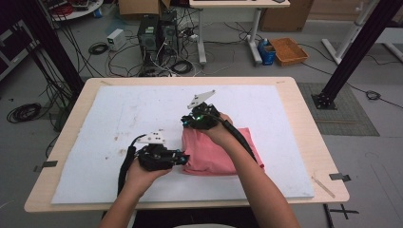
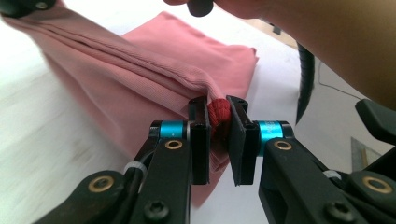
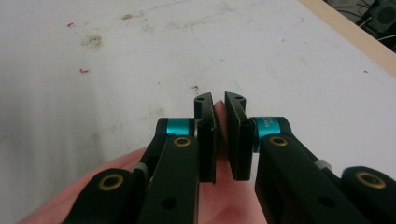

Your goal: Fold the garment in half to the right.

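I see a folded pink cloth lying on the white mat that covers the counter, slightly right of centre and toward the near edge. My left gripper sits at the cloth's near left corner, held low and level, pointing right. In the left gripper view, its jaws are clenched on a bunched fold of the pink cloth, with a tight roll of fabric pinched between the jaw tips; from that pinch a ridge of folded layers runs up toward the far left of that view, and the rest of the cloth lies flat on the mat beyond. My right gripper is at the cloth's far left corner, with the right hand resting over the fabric and the forearm crossing the cloth from the near right. In the right gripper view, its jaws stand nearly closed with a thin strip of pink fabric caught between them, so it too is grasping the cloth; more pink fabric shows beneath the gripper body, and the stained white mat stretches away ahead of the jaws. The two grippers are near each other along the cloth's left edge, not touching.
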A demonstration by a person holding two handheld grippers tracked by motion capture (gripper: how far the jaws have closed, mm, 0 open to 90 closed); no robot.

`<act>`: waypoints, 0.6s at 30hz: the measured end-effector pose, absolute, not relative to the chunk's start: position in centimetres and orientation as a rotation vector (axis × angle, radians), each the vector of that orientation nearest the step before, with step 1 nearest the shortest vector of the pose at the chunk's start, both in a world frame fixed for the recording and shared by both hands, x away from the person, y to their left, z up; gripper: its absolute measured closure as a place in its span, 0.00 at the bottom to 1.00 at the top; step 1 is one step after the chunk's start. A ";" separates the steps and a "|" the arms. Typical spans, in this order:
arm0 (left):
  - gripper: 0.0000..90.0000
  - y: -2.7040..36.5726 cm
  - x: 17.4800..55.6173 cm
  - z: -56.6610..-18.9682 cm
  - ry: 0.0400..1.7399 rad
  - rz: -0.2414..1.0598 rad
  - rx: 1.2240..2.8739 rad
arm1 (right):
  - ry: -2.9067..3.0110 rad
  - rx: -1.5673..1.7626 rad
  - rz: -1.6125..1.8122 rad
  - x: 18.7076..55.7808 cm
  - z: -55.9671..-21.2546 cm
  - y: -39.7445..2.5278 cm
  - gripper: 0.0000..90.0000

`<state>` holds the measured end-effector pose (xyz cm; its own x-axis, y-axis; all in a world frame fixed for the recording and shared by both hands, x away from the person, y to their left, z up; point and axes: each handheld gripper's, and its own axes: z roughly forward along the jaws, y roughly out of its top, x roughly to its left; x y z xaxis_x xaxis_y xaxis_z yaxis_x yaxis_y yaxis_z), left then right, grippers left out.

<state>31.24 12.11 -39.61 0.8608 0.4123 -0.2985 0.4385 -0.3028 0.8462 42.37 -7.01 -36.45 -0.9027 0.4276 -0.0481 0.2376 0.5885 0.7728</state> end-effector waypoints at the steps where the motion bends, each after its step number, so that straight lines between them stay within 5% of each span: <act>1: 0.89 11.4 31.4 -39.6 0.622 -0.036 1.929 | 2.583 0.561 1.211 42.3 -36.4 -7.5 0.93; 18: 0.89 3.2 34.3 -39.7 0.534 -0.098 1.992 | 2.506 0.678 1.211 42.1 -35.9 -14.1 0.93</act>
<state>34.30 3.23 -39.74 0.8980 0.3264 -0.2951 0.4097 -0.3758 0.8312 42.06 -14.10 -35.89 -0.8519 0.5220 -0.0428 0.2908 0.5394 0.7903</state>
